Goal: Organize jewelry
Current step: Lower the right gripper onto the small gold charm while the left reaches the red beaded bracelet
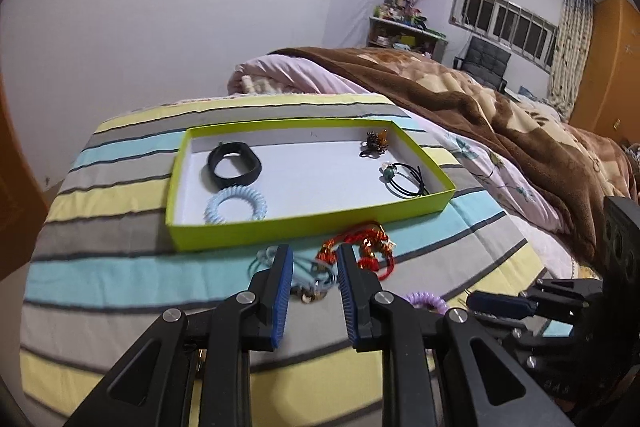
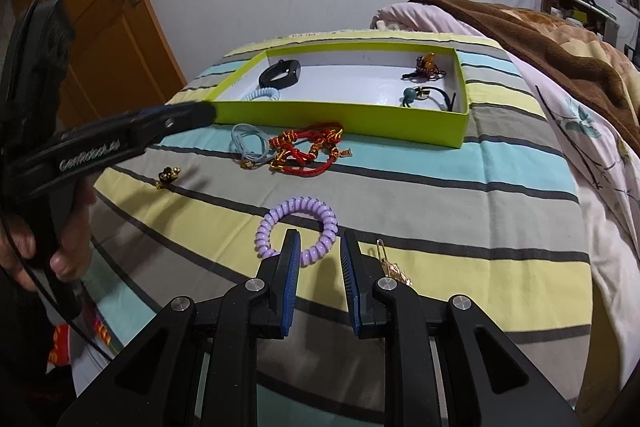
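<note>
A lime-green tray (image 1: 280, 231) (image 2: 340, 123) lies on the striped bedspread. It holds a black band (image 1: 234, 167), a pale blue spiral hair tie (image 1: 210, 211), a brown beaded piece (image 1: 378, 141) and a black tie with a green bead (image 1: 390, 169). In front of the tray lie red cord bracelets (image 1: 372, 251) (image 2: 308, 147) and light blue hair ties (image 2: 239, 128). My left gripper (image 1: 314, 259) hovers open over the blue ties, gripping nothing. A purple spiral hair tie (image 2: 298, 205) lies nearer. My right gripper (image 2: 320, 241) is open, with the coil's near arc between its pads, unpressed.
A gold clip (image 2: 384, 251) lies just right of the right gripper. A small dark and gold piece (image 2: 168, 175) sits at the left. A hand (image 2: 60, 259) holds the left gripper. A brown blanket (image 1: 500, 99) is heaped along the right; an orange door (image 2: 100, 7) stands at the left.
</note>
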A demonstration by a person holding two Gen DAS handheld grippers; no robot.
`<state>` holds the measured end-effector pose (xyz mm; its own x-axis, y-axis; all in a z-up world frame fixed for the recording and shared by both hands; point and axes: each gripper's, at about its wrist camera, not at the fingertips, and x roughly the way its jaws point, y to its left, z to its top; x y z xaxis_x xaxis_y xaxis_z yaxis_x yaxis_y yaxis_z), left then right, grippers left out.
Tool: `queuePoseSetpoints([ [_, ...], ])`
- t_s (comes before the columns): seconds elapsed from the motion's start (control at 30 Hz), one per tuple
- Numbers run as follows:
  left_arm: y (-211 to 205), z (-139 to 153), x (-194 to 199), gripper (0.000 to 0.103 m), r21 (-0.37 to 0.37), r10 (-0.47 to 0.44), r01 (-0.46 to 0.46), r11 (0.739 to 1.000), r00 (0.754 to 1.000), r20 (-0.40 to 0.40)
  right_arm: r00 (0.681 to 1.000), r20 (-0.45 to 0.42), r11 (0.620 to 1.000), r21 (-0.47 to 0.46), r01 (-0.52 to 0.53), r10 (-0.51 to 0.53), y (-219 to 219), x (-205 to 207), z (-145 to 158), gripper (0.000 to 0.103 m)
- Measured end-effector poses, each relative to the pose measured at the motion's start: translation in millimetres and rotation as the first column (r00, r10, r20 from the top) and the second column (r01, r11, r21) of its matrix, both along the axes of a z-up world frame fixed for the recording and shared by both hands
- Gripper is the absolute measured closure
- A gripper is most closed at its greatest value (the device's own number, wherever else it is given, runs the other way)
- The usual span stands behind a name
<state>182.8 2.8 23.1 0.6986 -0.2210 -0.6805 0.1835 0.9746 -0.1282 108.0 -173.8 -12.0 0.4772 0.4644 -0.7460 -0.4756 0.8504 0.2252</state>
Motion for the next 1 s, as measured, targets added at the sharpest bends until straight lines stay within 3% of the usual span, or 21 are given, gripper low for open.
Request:
queuePoseSetpoints([
  [0.27, -15, -20, 36, 0.081, 0.079, -0.074, 0.077, 0.994, 0.996, -0.042, 1.0, -0.015, 0.999, -0.042, -0.017, 0.016, 9, 9, -9, 0.082],
  [0.67, -32, -40, 43, 0.081, 0.123, -0.213, 0.227, 0.966, 0.97, -0.114, 0.999, -0.021, 0.995, -0.092, -0.048, 0.046, 13, 13, -10, 0.082],
  [1.0, -37, -51, 52, 0.084, 0.154, -0.197, 0.216, 0.964, 0.972, -0.131, 0.998, -0.019, 0.988, -0.14, -0.057, 0.055, 19, 13, -10, 0.082],
])
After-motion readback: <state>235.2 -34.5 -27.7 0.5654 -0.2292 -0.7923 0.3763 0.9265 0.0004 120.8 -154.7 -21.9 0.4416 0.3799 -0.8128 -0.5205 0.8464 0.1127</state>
